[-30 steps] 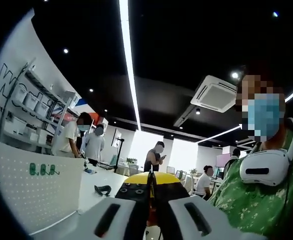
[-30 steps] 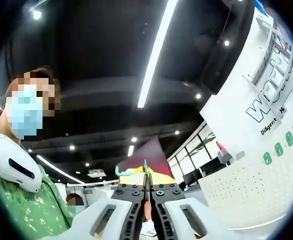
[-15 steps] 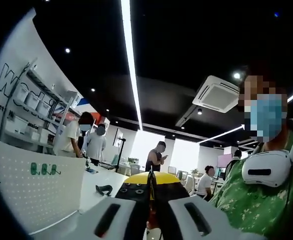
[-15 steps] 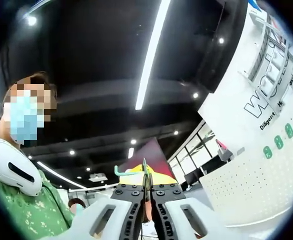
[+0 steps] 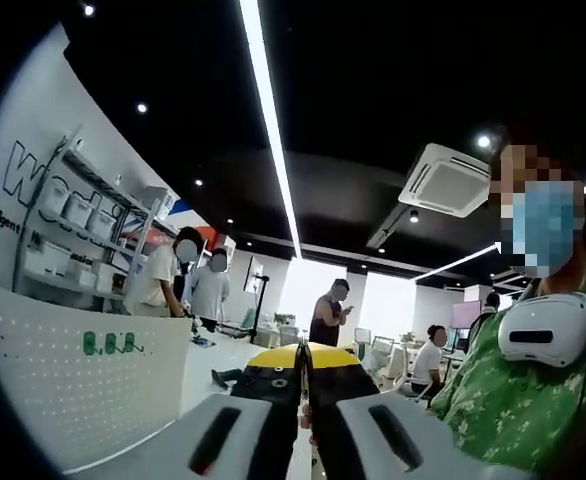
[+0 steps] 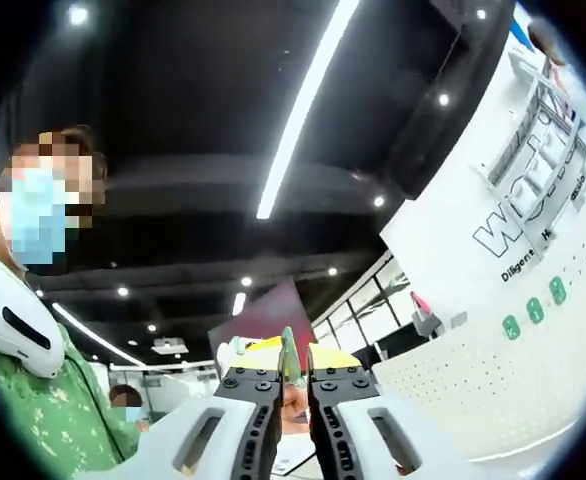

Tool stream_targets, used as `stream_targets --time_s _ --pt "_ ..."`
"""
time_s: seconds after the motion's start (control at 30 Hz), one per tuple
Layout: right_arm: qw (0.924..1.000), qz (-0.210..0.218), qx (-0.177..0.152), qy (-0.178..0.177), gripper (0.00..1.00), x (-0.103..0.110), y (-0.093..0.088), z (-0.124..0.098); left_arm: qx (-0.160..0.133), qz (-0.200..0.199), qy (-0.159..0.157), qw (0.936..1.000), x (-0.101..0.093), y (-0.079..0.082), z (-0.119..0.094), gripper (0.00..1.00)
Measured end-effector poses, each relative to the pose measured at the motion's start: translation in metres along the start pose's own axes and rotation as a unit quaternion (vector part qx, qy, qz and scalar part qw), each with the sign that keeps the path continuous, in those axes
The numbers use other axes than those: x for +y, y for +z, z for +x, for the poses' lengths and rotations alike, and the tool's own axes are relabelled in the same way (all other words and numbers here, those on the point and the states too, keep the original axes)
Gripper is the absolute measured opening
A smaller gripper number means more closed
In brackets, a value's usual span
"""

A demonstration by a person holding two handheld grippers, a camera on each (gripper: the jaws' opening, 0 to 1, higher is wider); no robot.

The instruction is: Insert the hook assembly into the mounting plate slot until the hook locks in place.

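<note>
Item: hook, thin, green, likely light and stiff; your right hand-held gripper pinches its shank, raised ceilingward. Left hand-held gripper: jaws closed on a yellow part, identity unclear.

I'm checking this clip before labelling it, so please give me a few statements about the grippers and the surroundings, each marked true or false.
1. The right gripper holds a thin green piece between its jaws. True.
2. A white pegboard wall with green hooks stands at the left of the left gripper view. True.
3. The left gripper has its jaws spread wide apart. False: they stand close together on a yellow and black plate.
4. The ceiling is white. False: the ceiling is dark with long light strips.
5. The person wears a green patterned top. True.
</note>
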State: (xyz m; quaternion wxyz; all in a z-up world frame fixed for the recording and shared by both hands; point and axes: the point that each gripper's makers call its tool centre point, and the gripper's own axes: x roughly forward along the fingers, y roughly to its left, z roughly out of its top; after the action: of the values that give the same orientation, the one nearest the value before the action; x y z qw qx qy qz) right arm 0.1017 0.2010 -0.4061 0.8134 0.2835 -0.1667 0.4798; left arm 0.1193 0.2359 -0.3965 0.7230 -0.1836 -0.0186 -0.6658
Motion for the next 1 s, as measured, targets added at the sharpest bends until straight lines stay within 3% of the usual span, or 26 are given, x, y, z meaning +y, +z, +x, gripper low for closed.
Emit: stream_targets --time_s 0.5,0.73,1.0 --pt "0.9992 -0.035 0.009 -0.014 0.10 -0.001 -0.001 0.000 0.025 0.043 0.052 0.9974 0.012 -0.001 -0.007 0.02" --pt "0.9979 -0.056 0.022 -0.022 0.10 -0.004 -0.005 0.001 0.049 0.064 0.104 0.9913 0.027 -0.005 -0.012 0.02" --pt "0.9968 -0.062 0.039 -0.033 0.12 -0.009 -0.014 0.002 0.072 0.082 0.166 0.9801 0.048 -0.013 -0.016 0.02"
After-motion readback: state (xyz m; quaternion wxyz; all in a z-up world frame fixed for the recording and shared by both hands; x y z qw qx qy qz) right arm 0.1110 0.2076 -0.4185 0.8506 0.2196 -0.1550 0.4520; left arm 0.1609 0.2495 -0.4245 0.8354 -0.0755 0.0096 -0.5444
